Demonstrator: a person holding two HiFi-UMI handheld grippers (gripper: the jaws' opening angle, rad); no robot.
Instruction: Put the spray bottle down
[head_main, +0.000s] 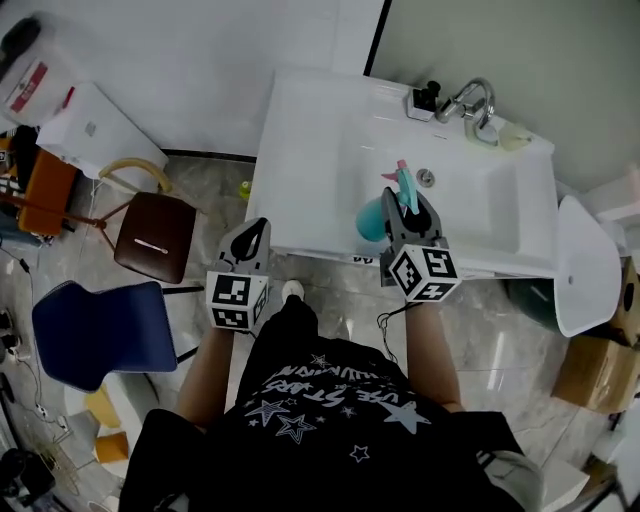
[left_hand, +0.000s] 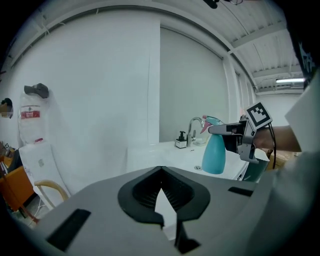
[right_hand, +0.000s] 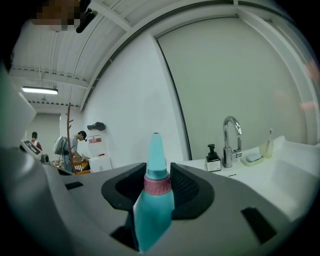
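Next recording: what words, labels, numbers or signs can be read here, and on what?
Nothing reads clearly.
Black shirt: white lettering among stars, too creased to read.
Wall container: red-and-white label, too small.
Sink front edge: sticker, too small.
Left gripper and right gripper cubes: square patterns, no letters.
Spray bottle: no print seen.

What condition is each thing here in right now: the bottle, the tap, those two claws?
Spray bottle: upright, clamped at its neck, over the sink.
Right gripper: shut on the spray bottle.
Left gripper: shut, holding nothing.
Tap: no water seen running.
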